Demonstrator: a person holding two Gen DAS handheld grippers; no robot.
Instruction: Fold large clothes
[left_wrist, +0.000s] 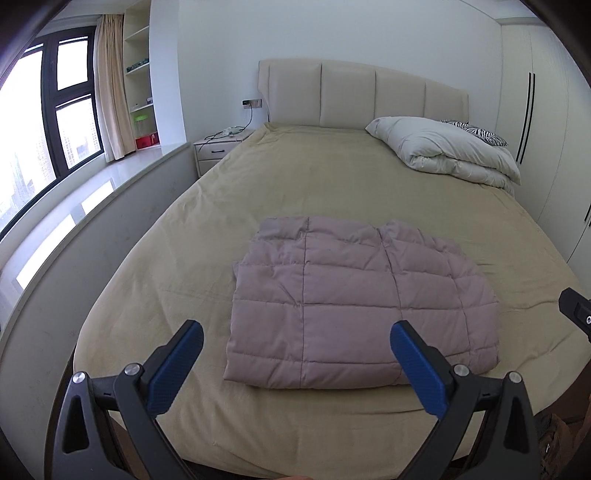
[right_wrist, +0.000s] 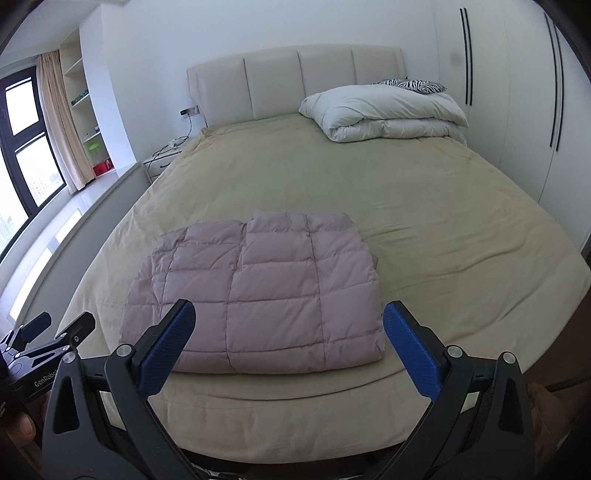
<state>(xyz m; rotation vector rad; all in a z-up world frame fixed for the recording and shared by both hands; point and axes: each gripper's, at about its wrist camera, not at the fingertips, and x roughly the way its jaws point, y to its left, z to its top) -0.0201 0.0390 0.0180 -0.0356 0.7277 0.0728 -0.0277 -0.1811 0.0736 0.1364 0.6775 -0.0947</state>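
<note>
A mauve quilted down jacket (left_wrist: 354, 299) lies folded into a flat rectangle near the foot of the bed (left_wrist: 314, 177); it also shows in the right wrist view (right_wrist: 258, 291). My left gripper (left_wrist: 297, 334) is open and empty, held above the bed's near edge, just short of the jacket. My right gripper (right_wrist: 288, 319) is open and empty, also above the near edge with the jacket between its blue pads. The right gripper's tip (left_wrist: 576, 314) shows at the right edge of the left view. The left gripper (right_wrist: 55, 332) shows at lower left in the right view.
A tan sheet covers the bed (right_wrist: 424, 206). A folded white duvet (left_wrist: 450, 151) and a zebra pillow (left_wrist: 476, 131) lie at the head, right side. A nightstand (left_wrist: 218, 146), a window ledge (left_wrist: 85, 206) and a window are at left. Wardrobe doors (right_wrist: 517, 92) stand at right.
</note>
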